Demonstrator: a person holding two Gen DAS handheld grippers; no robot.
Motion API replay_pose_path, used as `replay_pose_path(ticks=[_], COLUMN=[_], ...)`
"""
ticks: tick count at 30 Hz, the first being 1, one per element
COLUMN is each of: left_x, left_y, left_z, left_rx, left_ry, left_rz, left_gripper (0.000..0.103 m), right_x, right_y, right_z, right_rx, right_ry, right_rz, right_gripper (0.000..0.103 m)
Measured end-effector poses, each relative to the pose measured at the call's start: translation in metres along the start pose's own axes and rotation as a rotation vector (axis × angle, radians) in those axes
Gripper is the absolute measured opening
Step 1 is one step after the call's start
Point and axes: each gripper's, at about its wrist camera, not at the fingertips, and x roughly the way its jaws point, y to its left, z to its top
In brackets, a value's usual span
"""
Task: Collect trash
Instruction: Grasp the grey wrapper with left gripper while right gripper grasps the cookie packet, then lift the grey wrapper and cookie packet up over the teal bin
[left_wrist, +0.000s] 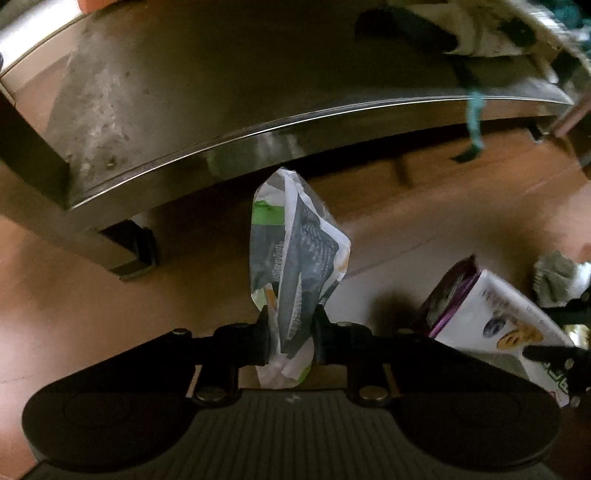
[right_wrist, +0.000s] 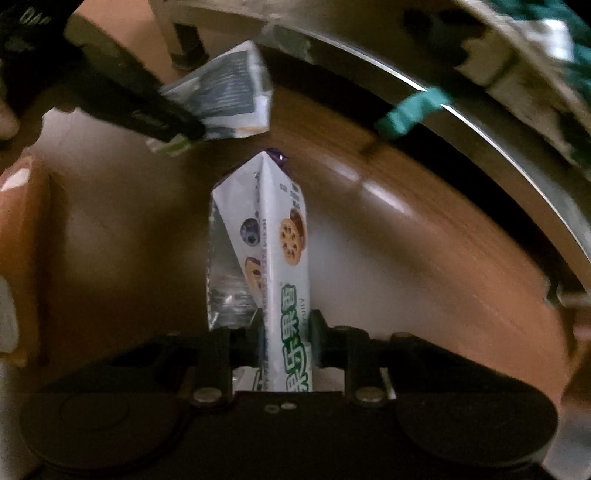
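The left gripper (left_wrist: 290, 325) is clamped on a crumpled grey, white and green wrapper (left_wrist: 295, 251), which hangs clear of the brown floor (left_wrist: 92, 302) in front of a low metal table edge (left_wrist: 258, 133). The right gripper (right_wrist: 286, 328) is likewise closed, pinching a white biscuit packet (right_wrist: 280, 251) printed with cookies and green lettering; the packet stands up between its fingers, off the floor. In the right wrist view the left gripper and its wrapper (right_wrist: 225, 96) appear at upper left, near the packet but apart from it. A teal strap (right_wrist: 410, 110) dangles from the table. Both pieces of trash seem picked up, so the collecting step looks done for these two. The next move likely calls for carrying them to a bin, which is not in view, and keeping both grips firm, since thin wrappers slip easily.
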Motion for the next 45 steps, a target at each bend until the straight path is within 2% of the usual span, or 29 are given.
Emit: replay_pose_path(ticks=[5,9,12,19,26,31,35,39,45], left_x=[-0.05,-0.108,-0.164,-0.297,-0.411,-0.472,-0.514,-0.548,-0.599], left_y=[-0.012,-0.029,-0.04,-0.059,-0.088,-0.106,-0.121,-0.13,-0.143], left_z=[-0.009,-0.012,-0.007,0.002,-0.016,-0.027,-0.025,-0.011,0.025], left_rx=[0.006,0.047,0.088,0.037,0.008,-0.016,-0.011,-0.023,-0.023], left_ry=[0.005,-0.028,-0.094,-0.278,-0.423,-0.499,-0.566,-0.624,-0.718], left_rz=[-0.028,-0.053,-0.055,-0.043,0.0,0.014,0.033,0.041,0.053], left_gripper=[0.021,0.021,0.021,0.021,0.021,0.021,0.021,0.021,0.021], right_x=[-0.049,-0.11,-0.164,-0.293,-0.409,-0.457,-0.489,-0.526,-0.576], right_y=[-0.003,-0.004,-0.008,-0.016,-0.013,-0.012,-0.019,-0.032,-0.059], right_z=[-0.015,-0.025,-0.026,-0.041,-0.07,-0.087,-0.089,-0.077,-0.038], right_rx=[0.056,0.094,0.1,0.163,0.219,0.237,0.252,0.272,0.298], right_ry=[-0.036,-0.104,-0.197,-0.411,-0.607,-0.703,-0.768,-0.841,-0.948], right_rz=[-0.026,-0.037,-0.049,-0.076,-0.073,-0.072,-0.087,-0.109,-0.163], right_gripper=[0.022,0.022,0.022,0.022,0.022,0.022,0.022,0.022,0.022])
